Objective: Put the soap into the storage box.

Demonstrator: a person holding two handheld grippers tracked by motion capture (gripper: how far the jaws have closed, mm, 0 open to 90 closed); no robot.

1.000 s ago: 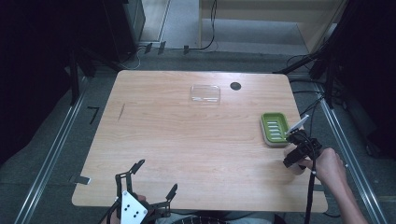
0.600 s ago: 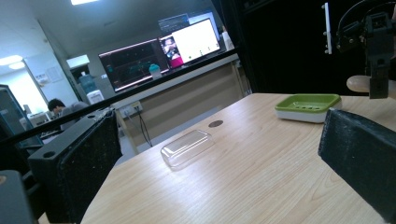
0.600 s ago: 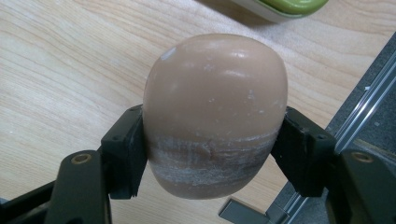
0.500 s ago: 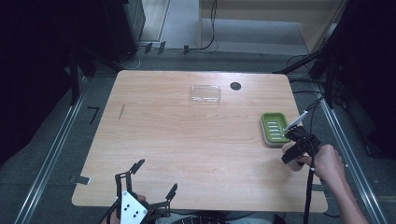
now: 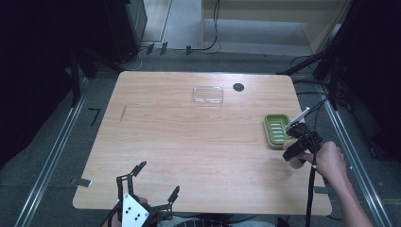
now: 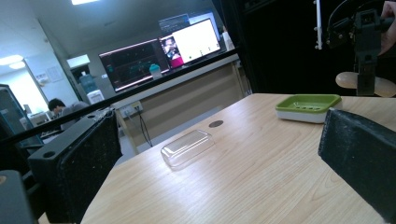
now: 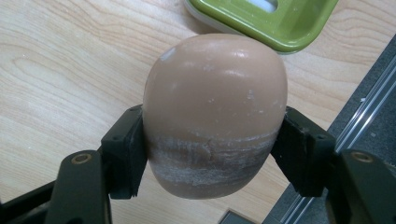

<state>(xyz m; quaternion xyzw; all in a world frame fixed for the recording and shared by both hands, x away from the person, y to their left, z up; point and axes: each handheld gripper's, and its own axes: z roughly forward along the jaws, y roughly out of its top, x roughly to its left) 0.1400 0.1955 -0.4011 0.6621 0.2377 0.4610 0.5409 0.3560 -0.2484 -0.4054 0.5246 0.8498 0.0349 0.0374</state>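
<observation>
Gripping tan soap bar [image 7: 215, 112] between right gripper [image 7: 212, 154] fingers, beside green dish [image 7: 261, 18]

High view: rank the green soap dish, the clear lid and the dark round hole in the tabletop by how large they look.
1. clear lid and green soap dish: similar in apparent size, too close to rank.
2. dark round hole: clearly smallest.

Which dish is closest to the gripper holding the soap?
The green soap dish, right beside the right gripper. The clear lid lies far off.
</observation>
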